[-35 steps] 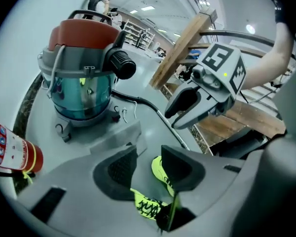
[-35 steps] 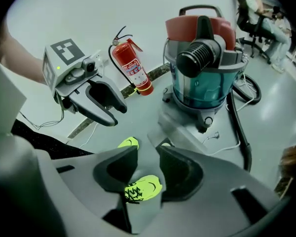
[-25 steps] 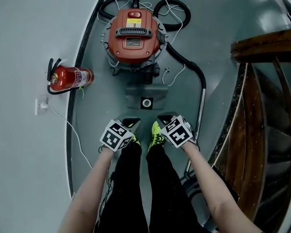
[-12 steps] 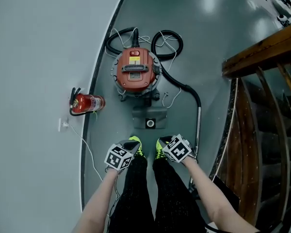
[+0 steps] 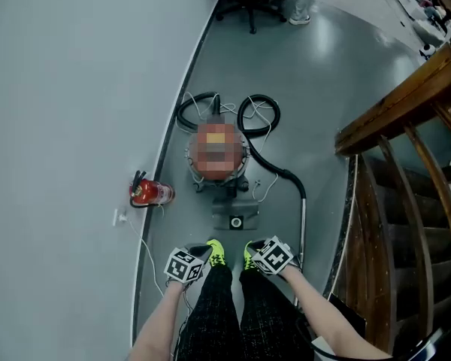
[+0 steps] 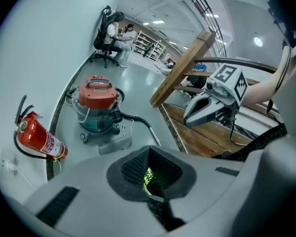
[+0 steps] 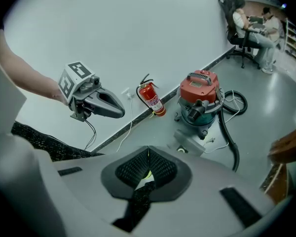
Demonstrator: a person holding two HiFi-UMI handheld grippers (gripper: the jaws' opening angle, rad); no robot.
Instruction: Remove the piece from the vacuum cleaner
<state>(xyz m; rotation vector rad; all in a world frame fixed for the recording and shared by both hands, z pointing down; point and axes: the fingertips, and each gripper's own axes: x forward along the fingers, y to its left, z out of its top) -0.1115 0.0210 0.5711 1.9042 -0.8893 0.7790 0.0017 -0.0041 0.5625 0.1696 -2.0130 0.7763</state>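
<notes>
At the bottom centre of the head view, spotted the left hand-held gripper (image 5: 195, 258) and the right hand-held gripper (image 5: 257, 248) side by side, with neon-yellow shoes (image 5: 215, 248) peeking out just past them. Checked both gripper views and found the jaws clenched tight on each. Nothing pinched between them, only a sliver of shoe and trouser showing through the gap.

Found the vacuum cleaner (image 6: 96, 102) well ahead on the grey floor (image 5: 323, 89), mid-frame in the head view, close to the curved wall (image 5: 75, 89). Noticed a black hose (image 5: 279, 173) looping off its right side into a metal wand (image 5: 301, 228), plus a flat grey block (image 5: 244, 205) lying just in front of the base. Also clocked a red fire extinguisher (image 5: 152, 194) to its left by the wall, and a wooden stair railing (image 5: 395, 100) along the right edge.

Couldn't say for sure which piece to pull. Guessing the hose or the wand, honestly. Either way, judged the job as basically not started: nothing gripped, nothing touched, vacuum well out of reach. Left to do: walk up, open a hand-held gripper, grab the piece, pull it free.
</notes>
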